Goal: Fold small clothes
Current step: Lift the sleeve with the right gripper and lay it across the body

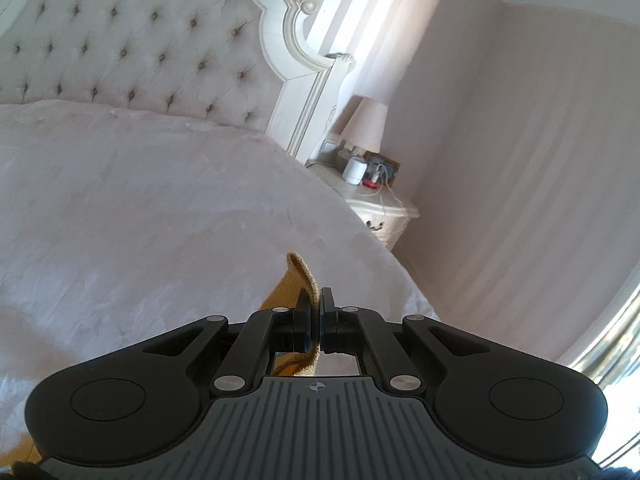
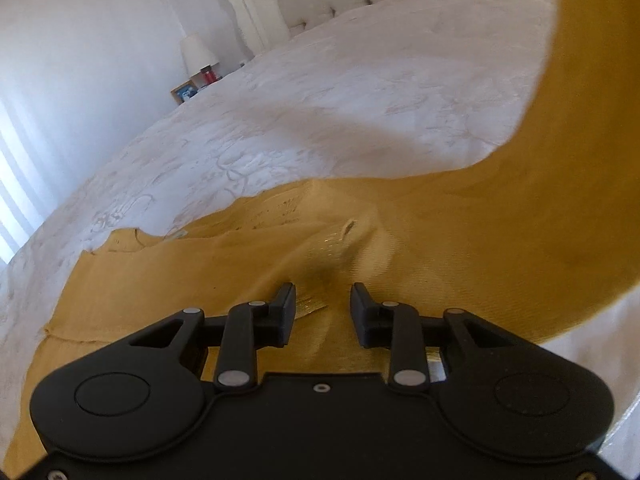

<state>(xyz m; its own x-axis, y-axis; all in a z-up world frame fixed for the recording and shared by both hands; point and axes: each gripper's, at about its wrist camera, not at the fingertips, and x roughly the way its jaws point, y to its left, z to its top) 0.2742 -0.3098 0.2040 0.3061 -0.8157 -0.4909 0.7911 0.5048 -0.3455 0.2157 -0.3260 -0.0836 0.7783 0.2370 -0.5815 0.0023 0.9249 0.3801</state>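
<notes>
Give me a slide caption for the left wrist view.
Left gripper shut on a mustard-yellow knit garment above a white bedspread.

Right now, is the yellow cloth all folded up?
No. The mustard-yellow knitted garment lies mostly spread on the white bedspread, one part lifted up.

We cannot make out the small items on the nightstand; they are too tiny. The yellow garment runs off the right wrist picture's upper right, its far end blurred.
</notes>
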